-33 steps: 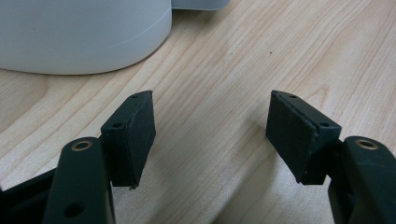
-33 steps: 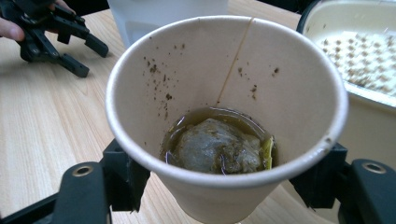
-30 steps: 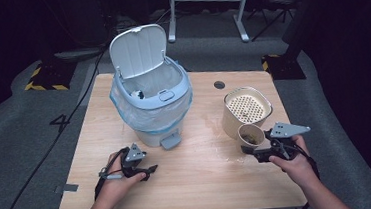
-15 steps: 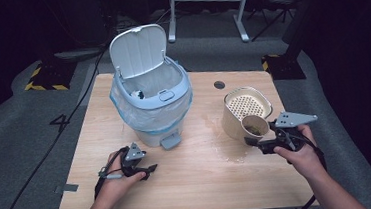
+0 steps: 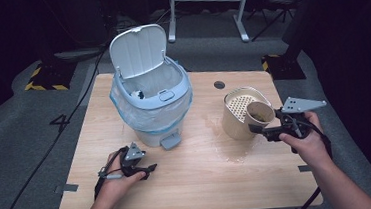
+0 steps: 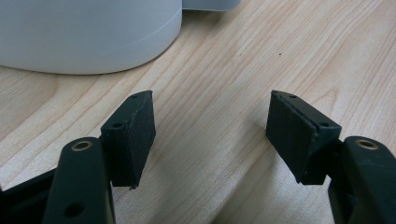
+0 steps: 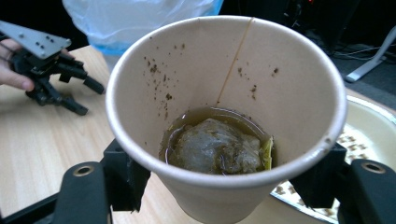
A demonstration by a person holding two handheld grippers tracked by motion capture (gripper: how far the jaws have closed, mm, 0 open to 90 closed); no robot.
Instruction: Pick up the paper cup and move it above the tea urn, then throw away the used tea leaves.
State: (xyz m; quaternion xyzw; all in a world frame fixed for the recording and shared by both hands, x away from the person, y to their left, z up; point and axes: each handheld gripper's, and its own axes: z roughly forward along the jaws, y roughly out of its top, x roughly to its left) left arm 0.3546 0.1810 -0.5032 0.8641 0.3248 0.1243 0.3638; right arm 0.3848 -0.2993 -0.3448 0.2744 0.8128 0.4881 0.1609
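Observation:
My right gripper is shut on a brown paper cup, held off the table right beside the metal strainer pot. In the right gripper view the cup holds a wet tea bag in a little brownish liquid, with the jaws pressed on its lower sides. The left gripper rests on the table in front of the bin, open, with nothing but bare wood between its pads.
A pale blue pedal bin with a plastic liner stands mid-table, its lid raised and its pedal facing me. A wet patch lies on the wooden table before the pot. A cable hole sits at the back.
My right gripper has lifted the paper cup from the table up to the level of the strainer pot's rim. The left hand and gripper have stayed put.

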